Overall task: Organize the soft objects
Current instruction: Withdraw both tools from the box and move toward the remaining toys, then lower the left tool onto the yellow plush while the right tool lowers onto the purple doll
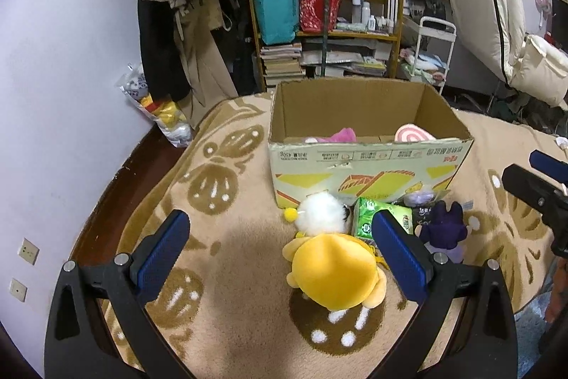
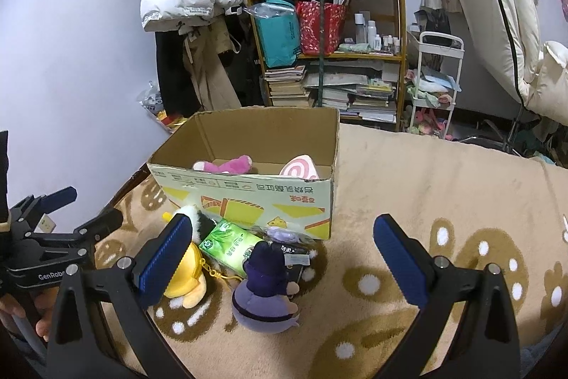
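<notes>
- The yellow plush [image 1: 333, 269] lies on the blanket [image 1: 230, 237] with its long axis running away from the left gripper [image 1: 280, 247], its white fluffy end [image 1: 321, 214] toward the box [image 1: 365, 162].
- It sits between the left fingers [image 1: 397, 254], close beside the right-hand one and well apart from the other; nothing touches it.
- The left fingers are spread wide and released, holding nothing.
- The purple plush [image 2: 264, 286] stands upright between the right gripper's [image 2: 280, 254] fingers [image 2: 163, 258], nearer the left-hand one, its rounded back toward the camera.
- The right fingers are likewise spread wide, gripping nothing.
- A green tissue pack [image 2: 230, 245], glossy and block-shaped, lies just beyond both plush toys, against the box front.
- The box is open-topped corrugated cardboard; inside show a pink plush [image 2: 227, 164] and a round pink-swirl cushion [image 2: 300, 169].
- The blanket is a fuzzy tan pile with brown leaf shapes and white dots.
- Finger pads are blue and ribbed on black frames.
</notes>
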The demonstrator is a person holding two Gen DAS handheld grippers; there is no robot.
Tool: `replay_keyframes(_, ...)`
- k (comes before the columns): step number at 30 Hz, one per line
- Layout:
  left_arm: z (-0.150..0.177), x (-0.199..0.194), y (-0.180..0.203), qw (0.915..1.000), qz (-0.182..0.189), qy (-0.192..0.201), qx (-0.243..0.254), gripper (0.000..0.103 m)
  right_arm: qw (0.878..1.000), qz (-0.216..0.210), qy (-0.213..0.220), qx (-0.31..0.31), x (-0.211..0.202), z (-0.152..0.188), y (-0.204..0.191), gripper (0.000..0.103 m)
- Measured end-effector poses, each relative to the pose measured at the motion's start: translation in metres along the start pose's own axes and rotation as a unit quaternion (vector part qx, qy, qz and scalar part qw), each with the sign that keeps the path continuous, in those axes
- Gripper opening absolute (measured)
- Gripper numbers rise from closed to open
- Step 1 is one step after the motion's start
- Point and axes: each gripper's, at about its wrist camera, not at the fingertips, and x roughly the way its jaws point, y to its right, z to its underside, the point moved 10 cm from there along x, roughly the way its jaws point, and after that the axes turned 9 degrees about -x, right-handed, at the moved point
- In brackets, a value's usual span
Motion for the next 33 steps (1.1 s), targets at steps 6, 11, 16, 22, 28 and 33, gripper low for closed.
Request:
replay_keyframes(6,0.009,0.018,0.002,0.9995,-0.004,-0.025,0.017,0.101,1.0,0.0,-0.013,0.009,0.013,0.004,0.004,0.103)
replay_keyframes(11,0.018,0.032,0.007,0.9985,0.002,-0.046,0.028,0.101,0.999,-0.002,-0.028,0.019,0.024,0.011,0.008,0.103)
replay_keyframes(16,0.027,0.039,0.013,0.9972,0.012,-0.067,0.032,0.101,0.999,-0.004,-0.041,0.026,0.033,0.017,0.011,0.103)
replay_keyframes(22,0.039,0.046,0.023,0.995,0.024,-0.084,0.049,0.101,0.998,-0.004,-0.055,0.018,0.042,0.022,0.009,0.103)
replay_keyframes(28,0.045,0.052,0.025,0.9935,0.027,-0.096,0.054,0.101,0.997,-0.013,-0.068,0.022,0.049,0.027,0.007,0.103)
replay_keyframes(33,0.052,0.061,0.022,0.9917,0.033,-0.115,0.048,0.101,0.997,-0.016,-0.078,0.016,0.056,0.031,0.003,0.103)
